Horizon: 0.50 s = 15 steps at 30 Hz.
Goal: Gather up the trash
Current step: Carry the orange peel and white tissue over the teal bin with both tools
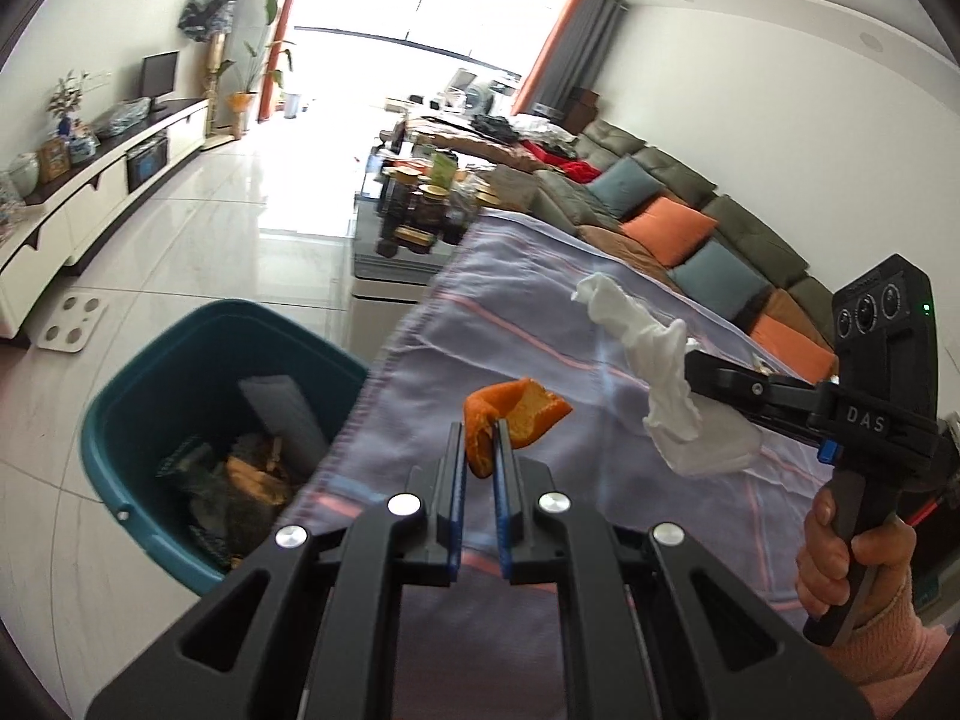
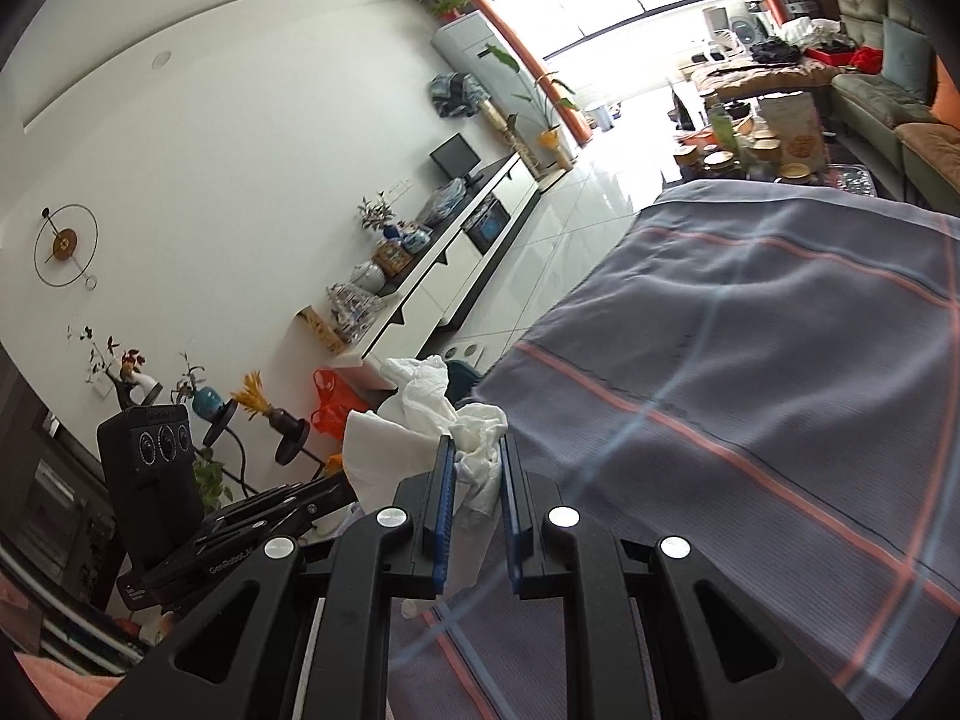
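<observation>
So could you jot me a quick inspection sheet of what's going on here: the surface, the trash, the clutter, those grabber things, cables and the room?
Surface: striped cloth covers the table; no trash seen lying on it.
Job's things: orange peel and white tissue, both held above the cloth; teal bin on the floor beside the table, already holding rubbish.
Clutter: jars on the next table beyond the cloth.
Grippers: left hand-held gripper shut on the peel; right hand-held gripper shut on the tissue.
Cables: a red one behind the right hand.
Surroundings: sofa with cushions, TV cabinet, bright window, scale on the floor.
</observation>
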Motion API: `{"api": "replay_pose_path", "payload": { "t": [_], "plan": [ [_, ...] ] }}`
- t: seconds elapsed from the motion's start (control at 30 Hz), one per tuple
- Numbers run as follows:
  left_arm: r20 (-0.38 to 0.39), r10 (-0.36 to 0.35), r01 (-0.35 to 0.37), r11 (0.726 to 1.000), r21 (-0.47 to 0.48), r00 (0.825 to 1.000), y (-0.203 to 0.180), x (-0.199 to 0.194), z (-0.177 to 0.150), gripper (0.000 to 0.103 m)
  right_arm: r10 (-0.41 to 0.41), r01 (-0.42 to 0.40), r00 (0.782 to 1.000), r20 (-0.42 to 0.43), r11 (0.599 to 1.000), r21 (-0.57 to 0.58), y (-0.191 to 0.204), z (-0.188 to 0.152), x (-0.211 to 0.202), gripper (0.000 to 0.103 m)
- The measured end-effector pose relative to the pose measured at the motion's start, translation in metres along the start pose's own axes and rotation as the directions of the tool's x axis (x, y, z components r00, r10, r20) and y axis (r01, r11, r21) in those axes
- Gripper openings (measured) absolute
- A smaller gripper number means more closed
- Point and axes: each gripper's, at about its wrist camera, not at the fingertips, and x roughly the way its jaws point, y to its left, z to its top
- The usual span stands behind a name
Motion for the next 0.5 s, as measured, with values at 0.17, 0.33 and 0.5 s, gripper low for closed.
{"api": "replay_pose_path", "payload": {
  "t": [0.17,0.33,0.5],
  "plan": [
    [0.007,0.053,-0.052,0.998,-0.029,0.999,0.019,-0.003,0.004,0.01,0.01,-0.01,0.999,-0.034,1.0,-0.004,0.006,0.006,0.025,0.014],
    [0.01,0.103,-0.102,0.993,-0.054,0.995,0.036,-0.005,0.007,0.01,0.026,-0.027,0.997,-0.074,1.0,-0.004,0.01,0.011,0.048,0.014],
    [0.006,0.138,-0.138,0.987,-0.078,0.99,0.049,-0.006,0.008,0.01,0.02,-0.021,0.994,-0.109,1.0,-0.009,0.015,0.016,0.07,0.014]
  ]
}}
